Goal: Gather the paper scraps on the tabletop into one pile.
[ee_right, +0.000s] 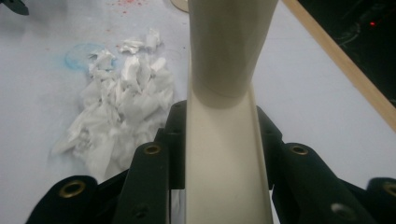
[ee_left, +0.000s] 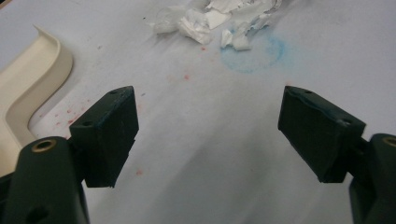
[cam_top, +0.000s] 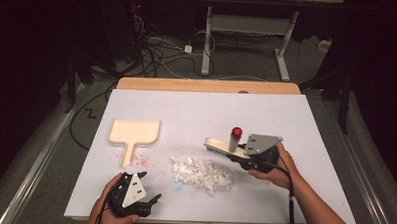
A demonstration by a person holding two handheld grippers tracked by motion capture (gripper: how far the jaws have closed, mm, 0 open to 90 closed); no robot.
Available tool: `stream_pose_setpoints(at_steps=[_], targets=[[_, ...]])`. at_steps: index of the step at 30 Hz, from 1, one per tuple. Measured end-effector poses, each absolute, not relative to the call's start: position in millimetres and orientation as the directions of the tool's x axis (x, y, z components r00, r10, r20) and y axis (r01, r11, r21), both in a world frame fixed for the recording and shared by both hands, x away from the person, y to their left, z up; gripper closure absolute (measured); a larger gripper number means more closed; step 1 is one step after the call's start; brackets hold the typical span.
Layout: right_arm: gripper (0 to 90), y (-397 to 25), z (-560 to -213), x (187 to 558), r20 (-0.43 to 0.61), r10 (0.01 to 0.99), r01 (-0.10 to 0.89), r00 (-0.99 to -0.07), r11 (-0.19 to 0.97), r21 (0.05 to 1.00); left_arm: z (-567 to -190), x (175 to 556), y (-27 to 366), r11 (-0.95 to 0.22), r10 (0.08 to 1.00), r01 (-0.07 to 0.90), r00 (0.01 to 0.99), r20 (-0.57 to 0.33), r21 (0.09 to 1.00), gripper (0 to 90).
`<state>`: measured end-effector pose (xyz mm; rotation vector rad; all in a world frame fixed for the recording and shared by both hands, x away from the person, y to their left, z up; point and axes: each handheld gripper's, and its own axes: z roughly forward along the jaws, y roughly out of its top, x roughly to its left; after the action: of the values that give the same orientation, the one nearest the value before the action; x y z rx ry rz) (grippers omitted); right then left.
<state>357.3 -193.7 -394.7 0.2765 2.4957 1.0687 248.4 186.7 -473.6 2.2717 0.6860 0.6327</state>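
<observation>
- My right gripper [cam_top: 245, 156] is pinching the cream brush [cam_top: 225, 148] by its handle; in the right gripper view the handle [ee_right: 224, 158] runs straight out between the jaws.
- The brush's long axis points up-left across the table, bristle end just beside the top right of the paper scraps [cam_top: 202, 173]. A red-capped knob [cam_top: 236, 133] stands up from it.
- The scraps lie left of and slightly nearer than the brush, so I judge a sweep would go leftward, toward the dustpan [cam_top: 134, 134].
- The dustpan lies well apart to the upper left, handle pointing toward me, mouth facing away.
- My left gripper [cam_top: 151, 203] is spread wide and holds nothing, low near the front edge. It is the nearer one to the dustpan, whose handle lies just up-left of it.
- Open white mat [cam_top: 196, 112] lies between scraps and dustpan; the front edge is near the scraps, so little room there.
</observation>
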Motion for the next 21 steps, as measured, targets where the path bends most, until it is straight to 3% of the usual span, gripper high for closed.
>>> stream_pose_setpoints(at_steps=[9,12,21], targets=[[68.0,-252,-389,311,-0.266,0.405,0.099,-0.875,0.686,0.721,-471,247,189,-0.631,0.63,0.293,0.733,0.254,0.718,19.1],[67.9,-274,-396,289,-0.209,0.412,0.148,-0.887,0.682,0.717,-471,246,189,-0.635,0.629,0.29,0.731,0.262,0.716,19.1],[67.9,-278,-418,266,-0.155,0.357,0.166,-0.921,0.719,0.675,-472,249,184,-0.643,0.623,0.292,0.737,0.261,0.709,19.1]])
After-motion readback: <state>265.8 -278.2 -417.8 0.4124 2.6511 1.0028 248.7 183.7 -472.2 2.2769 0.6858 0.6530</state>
